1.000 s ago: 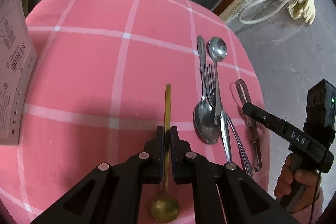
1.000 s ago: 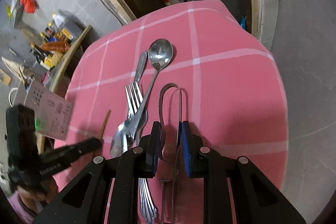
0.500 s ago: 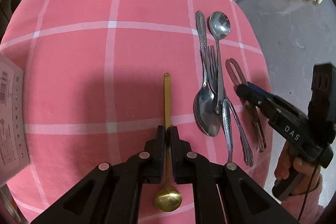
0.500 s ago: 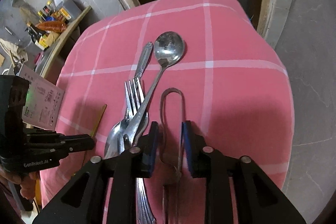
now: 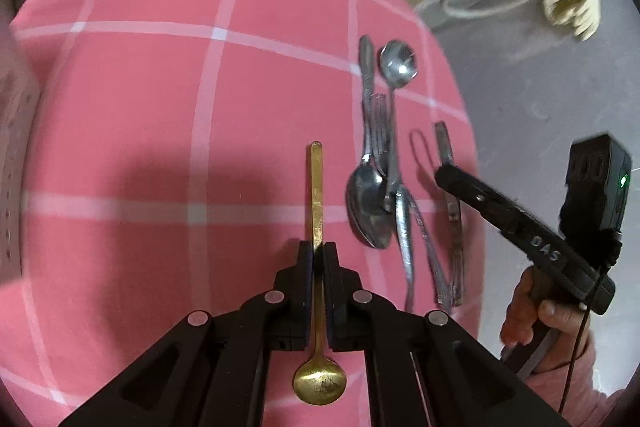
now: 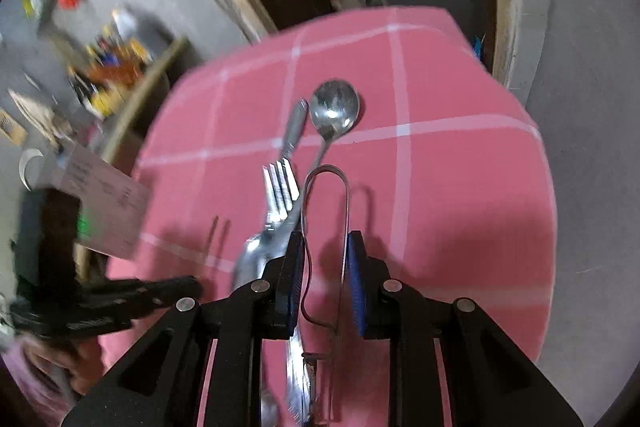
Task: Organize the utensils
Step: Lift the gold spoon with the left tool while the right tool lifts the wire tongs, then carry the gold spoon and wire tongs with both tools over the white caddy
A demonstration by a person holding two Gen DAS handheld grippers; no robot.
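My left gripper [image 5: 318,254] is shut on a gold spoon [image 5: 316,267], gripping its handle, bowl toward the camera, above the pink checked tablecloth [image 5: 160,127]. To its right lie a steel spoon [image 5: 396,67], a fork [image 5: 378,131] and another spoon [image 5: 368,207] in a pile. My right gripper [image 6: 322,259] is shut on steel tongs [image 6: 326,195], lifted off the cloth; it shows in the left wrist view [image 5: 452,175] with the tongs [image 5: 450,203]. The pile shows in the right wrist view, with the spoon [image 6: 334,111] and fork [image 6: 280,183].
A white printed card [image 6: 100,203] stands at the table's left side, also at the left edge of the left wrist view [image 5: 12,155]. The table's right edge [image 5: 472,131] drops to a grey floor with hose and gloves [image 5: 568,3]. Clutter lies beyond the far edge.
My right gripper has lifted the tongs off the cloth; their shadow now lies apart from them. My left gripper has risen slightly with the gold spoon. Both views are blurred by motion.
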